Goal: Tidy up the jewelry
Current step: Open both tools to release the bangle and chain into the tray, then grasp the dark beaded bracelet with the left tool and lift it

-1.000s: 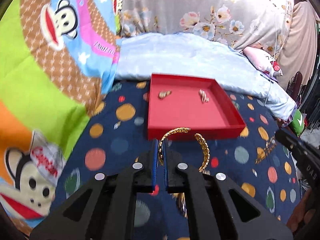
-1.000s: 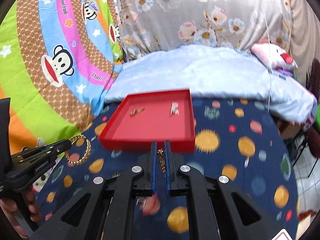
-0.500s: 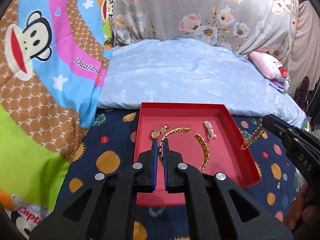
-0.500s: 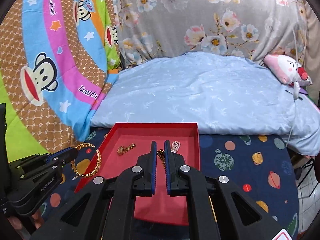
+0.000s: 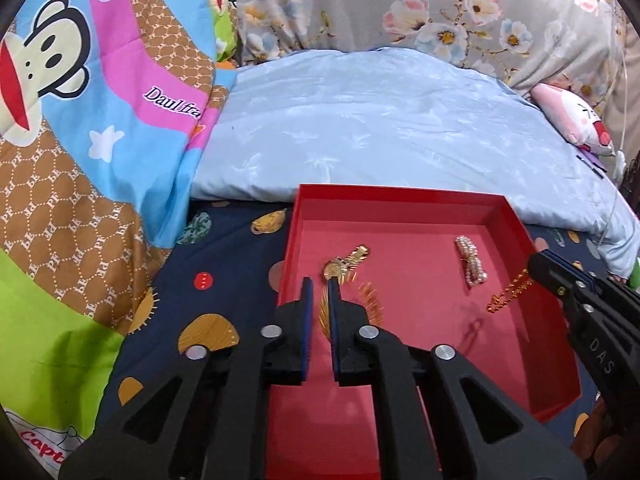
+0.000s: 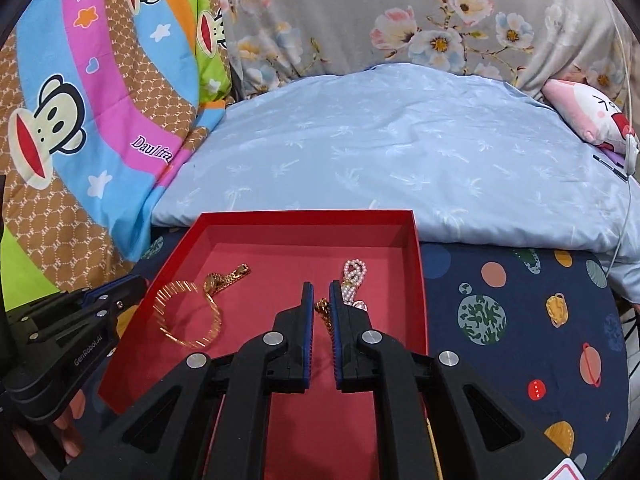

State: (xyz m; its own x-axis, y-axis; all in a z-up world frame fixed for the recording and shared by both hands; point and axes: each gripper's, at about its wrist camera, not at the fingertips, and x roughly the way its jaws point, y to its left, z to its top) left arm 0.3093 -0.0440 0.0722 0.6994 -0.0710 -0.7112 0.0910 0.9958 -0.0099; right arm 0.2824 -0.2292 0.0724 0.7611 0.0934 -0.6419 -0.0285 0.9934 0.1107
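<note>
A red tray lies on the planet-print cloth. In it lie a gold watch and a pearl bracelet. My left gripper has its jaws parted over the tray; a gold bangle, blurred, is just off its tips above the tray floor. My right gripper is over the tray with jaws slightly parted; a thin gold chain hangs between them.
A light blue pillow lies right behind the tray. A cartoon monkey quilt rises on the left. A pink plush toy lies at the far right. Floral fabric hangs behind.
Both grippers moved forward over the red tray. The left jaws opened and the gold bangle left them. The right jaws parted a little around the chain.
</note>
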